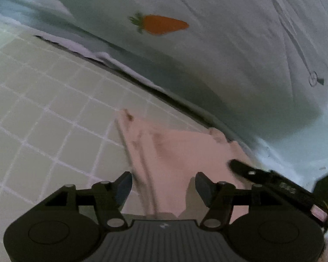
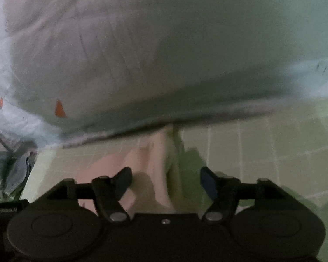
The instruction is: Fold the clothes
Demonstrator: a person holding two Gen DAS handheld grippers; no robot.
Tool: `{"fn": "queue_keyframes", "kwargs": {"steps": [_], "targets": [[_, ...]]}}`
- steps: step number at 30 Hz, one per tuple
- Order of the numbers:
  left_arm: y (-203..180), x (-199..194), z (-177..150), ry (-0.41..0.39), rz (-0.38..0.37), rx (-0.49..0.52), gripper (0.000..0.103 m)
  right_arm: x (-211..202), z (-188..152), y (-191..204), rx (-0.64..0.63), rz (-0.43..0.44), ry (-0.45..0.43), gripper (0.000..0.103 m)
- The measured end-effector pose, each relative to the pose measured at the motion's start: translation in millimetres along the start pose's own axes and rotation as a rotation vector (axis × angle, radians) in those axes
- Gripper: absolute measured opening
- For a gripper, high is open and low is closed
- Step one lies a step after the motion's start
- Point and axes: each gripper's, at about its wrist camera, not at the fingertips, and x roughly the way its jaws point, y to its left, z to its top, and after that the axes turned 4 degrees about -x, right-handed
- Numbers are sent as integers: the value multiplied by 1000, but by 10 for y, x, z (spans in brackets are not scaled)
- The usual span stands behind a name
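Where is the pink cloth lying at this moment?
In the left wrist view the pink cloth lies on the green checked sheet, in front of the open left tongs, beside the white carrot-print bedding.

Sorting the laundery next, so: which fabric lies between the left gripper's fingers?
The pink cloth, flat on the green checked sheet. The pale carrot-print bedding lies farther off.

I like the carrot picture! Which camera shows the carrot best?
The left wrist view: the whole orange carrot with its green top is clear on the pale bedding. The right wrist view shows only a small blurry orange patch.
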Motion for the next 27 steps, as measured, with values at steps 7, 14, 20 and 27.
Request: {"fn": "queue_keyframes", "kwargs": {"steps": [7,14,20,27], "targets": [[-47,18,-37,43,8,-57,24,-119,-139,144,49,65,75,26],[16,-789,-666,124,-35,-40,22,-1107,-881,577,183,48,34,18],[118,-1484,-1323,223,-83,-22,22,-1878,-1494,926,289,10,10,18],[54,-1716,-1601,299,-191,28,22,-2512,-1979,1193,339,-125,-11,18]]}}
